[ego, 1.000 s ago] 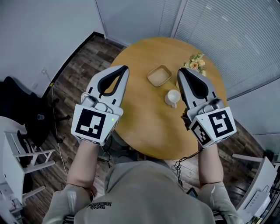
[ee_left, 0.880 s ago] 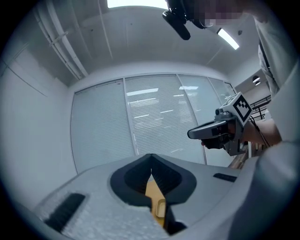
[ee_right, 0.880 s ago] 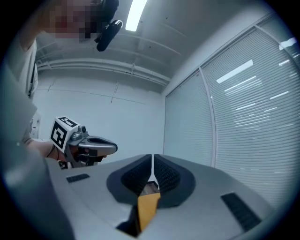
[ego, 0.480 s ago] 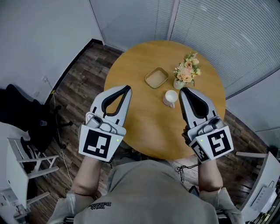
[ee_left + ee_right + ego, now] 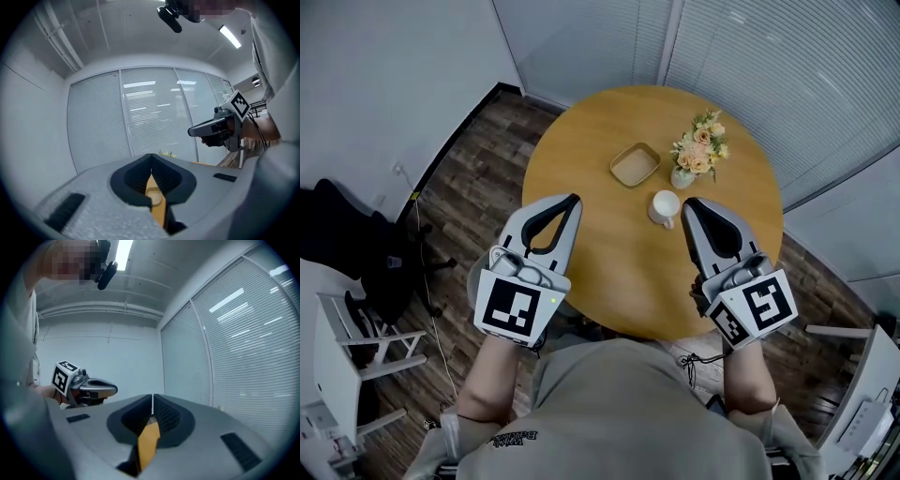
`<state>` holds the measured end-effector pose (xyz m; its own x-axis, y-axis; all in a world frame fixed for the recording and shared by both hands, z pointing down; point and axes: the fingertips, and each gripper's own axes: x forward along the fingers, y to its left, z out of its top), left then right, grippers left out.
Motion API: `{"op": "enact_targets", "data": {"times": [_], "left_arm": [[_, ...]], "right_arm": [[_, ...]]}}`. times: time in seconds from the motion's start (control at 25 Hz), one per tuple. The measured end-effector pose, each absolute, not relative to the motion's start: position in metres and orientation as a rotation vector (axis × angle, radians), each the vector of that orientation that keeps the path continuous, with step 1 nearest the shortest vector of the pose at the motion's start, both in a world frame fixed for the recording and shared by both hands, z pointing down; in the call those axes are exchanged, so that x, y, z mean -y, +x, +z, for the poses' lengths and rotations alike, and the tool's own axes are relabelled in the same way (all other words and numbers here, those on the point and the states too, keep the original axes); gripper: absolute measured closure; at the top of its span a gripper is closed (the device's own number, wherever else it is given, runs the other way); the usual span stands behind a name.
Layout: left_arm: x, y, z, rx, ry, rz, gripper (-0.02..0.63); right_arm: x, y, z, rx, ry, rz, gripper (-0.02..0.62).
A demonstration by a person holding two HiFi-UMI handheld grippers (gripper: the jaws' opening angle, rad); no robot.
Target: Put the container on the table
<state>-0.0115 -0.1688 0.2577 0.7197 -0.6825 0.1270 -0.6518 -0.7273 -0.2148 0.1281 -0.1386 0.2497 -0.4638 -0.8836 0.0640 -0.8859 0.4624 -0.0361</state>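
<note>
Container (image 5: 636,165) on table (image 5: 581,131); left hand-held gripper (image 5: 572,199), right hand-held gripper (image 5: 687,202) both closed, empty, covering parts of table edge.

counter (image 5: 609,272): smooth matt light wood | container (image 5: 636,166): matt tan, smooth | mug (image 5: 666,206): glossy white glaze | floor (image 5: 473,164): dark wood planks | blinds (image 5: 787,84): matt white slats | left hand-held gripper (image 5: 574,200), right hand-held gripper (image 5: 688,202): matt grey plastic, ribbed black pads (image 5: 163,177)

The head view looks down on the table (image 5: 609,272), left gripper (image 5: 572,200) and right gripper (image 5: 687,202). Each gripper view sits close behind its own jaws, tilted up, and sees the other gripper and, I think, a strip of table.
</note>
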Motion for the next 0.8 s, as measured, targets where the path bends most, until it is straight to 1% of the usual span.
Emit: {"op": "enact_targets", "data": {"times": [0.8], "left_arm": [[0.1628,-0.0067,0.2557,-1.063,-2.771,-0.302,0.584]], "right_arm": [[0.1325,0.1259,0.2439,2.653,1.587,0.072,0.561]]}}
